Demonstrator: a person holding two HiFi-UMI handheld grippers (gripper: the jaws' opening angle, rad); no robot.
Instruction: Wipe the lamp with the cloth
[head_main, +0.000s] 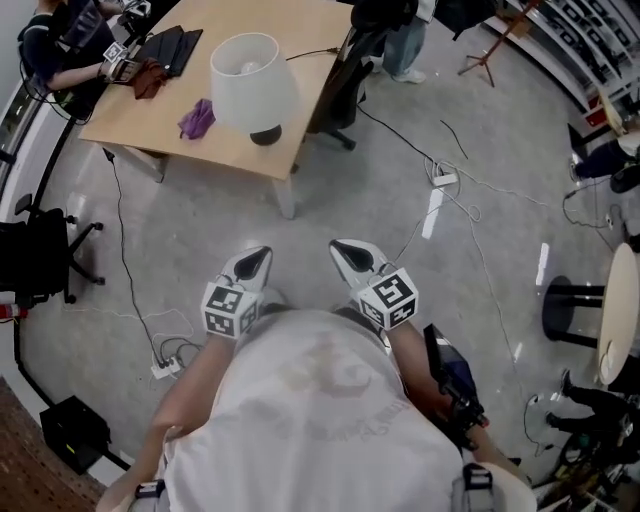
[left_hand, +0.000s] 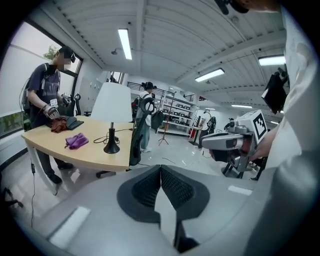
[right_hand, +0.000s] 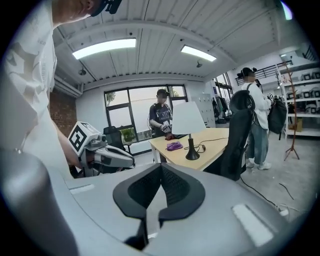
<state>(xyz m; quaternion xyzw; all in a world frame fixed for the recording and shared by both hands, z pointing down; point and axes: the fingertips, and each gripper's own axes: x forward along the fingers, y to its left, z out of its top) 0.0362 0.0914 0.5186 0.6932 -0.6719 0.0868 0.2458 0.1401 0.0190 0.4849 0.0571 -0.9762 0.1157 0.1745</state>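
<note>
Head view: left gripper (head_main: 258, 262) and right gripper (head_main: 346, 253), jaws together, empty. The cloth (head_main: 197, 118) lies ahead-left on the table (head_main: 140, 125), beside the lamp (head_main: 254, 82); left's nearer.

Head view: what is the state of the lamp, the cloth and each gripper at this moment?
lamp, upright on the table, untouched.
purple cloth, crumpled on the table beside the lamp, not held.
left gripper, shut, empty, away from the table.
right gripper, shut, empty.
</note>
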